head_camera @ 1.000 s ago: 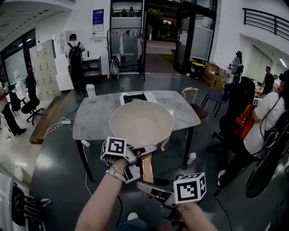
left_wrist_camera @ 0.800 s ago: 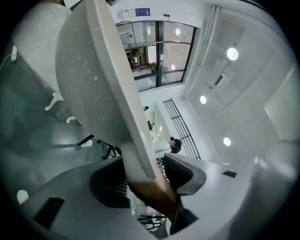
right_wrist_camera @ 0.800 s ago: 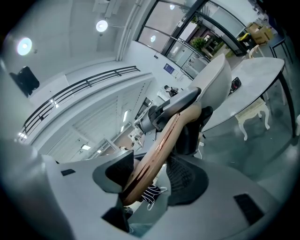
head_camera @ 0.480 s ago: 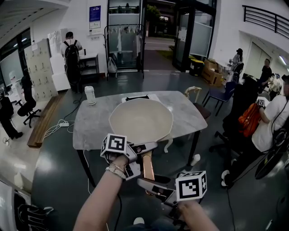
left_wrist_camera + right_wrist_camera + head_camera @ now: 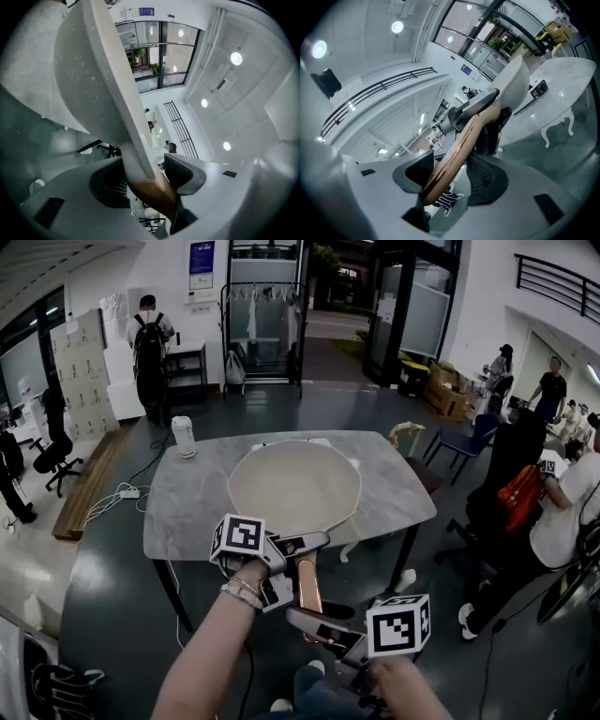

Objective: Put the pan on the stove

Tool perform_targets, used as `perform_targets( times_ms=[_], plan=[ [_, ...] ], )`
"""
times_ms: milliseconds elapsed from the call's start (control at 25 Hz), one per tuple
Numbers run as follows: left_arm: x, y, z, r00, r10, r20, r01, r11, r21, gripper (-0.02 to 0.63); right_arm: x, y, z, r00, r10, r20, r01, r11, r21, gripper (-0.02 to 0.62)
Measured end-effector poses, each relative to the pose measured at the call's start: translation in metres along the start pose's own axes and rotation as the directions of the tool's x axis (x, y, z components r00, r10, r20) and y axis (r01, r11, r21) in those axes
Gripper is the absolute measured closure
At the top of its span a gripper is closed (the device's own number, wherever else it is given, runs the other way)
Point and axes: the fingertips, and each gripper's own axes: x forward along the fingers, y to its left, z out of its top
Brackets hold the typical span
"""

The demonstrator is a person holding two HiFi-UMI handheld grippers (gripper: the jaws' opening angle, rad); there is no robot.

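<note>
**kq:** Big open lobby with people around the edges and one grey marble bench [image 5: 187, 512] in the middle. The person has a wide cream pan [image 5: 295, 488] out in front, over the near half of that bench. From the head view it covers nearly all of the stove [image 5: 539, 88]. The stove only shows properly in the right gripper view, sitting toward the bench's far side. Can't say for sure, but the pan looks clear of the top.

**mv:** How's it being held?

**kq:** Both grips are on the handle [image 5: 307, 585]. The left tongs [image 5: 149, 180] are clamped where the glossy brown grip meets the pan's pale neck. The right tongs [image 5: 449, 180] are clamped on the tail end of it.

**mv:** Makes sense. That thing looks rigid, so no flex to worry about. Most of the weight probably sits out front in the bowl, though, so a single grip at the tail would likely let it nose-dive. The handle also looks smooth and rounded, so it could roll or slide in a grip. Two holds spaced apart along it should stop both. I doubt it's fragile, but the coating and the marble wouldn't love a clank, so it wants to go down flat and gently.
</note>
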Motion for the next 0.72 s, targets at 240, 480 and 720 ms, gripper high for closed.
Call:
perform_targets(
  times_ms=[240,480,720],
  plan=[
    [0.032,0.014,0.041,0.999,0.028,0.016,-0.027,1.0,-0.014,0.379,0.002,-0.033,0.042,1.0,0.02,-0.019,-0.02,1.0,0.016,0.366],
    [0.058,0.024,0.08,0.998,0.039,0.055,-0.038,0.999,-0.017,0.379,0.001,-0.061,0.081,0.998,0.048,-0.044,-0.048,0.999,0.004,0.365],
    [0.076,0.03,0.107,0.995,0.055,0.078,-0.056,0.998,0.009,0.379,0.001,-0.083,0.105,0.995,0.071,-0.066,-0.073,0.997,-0.021,0.365]
  ],
)
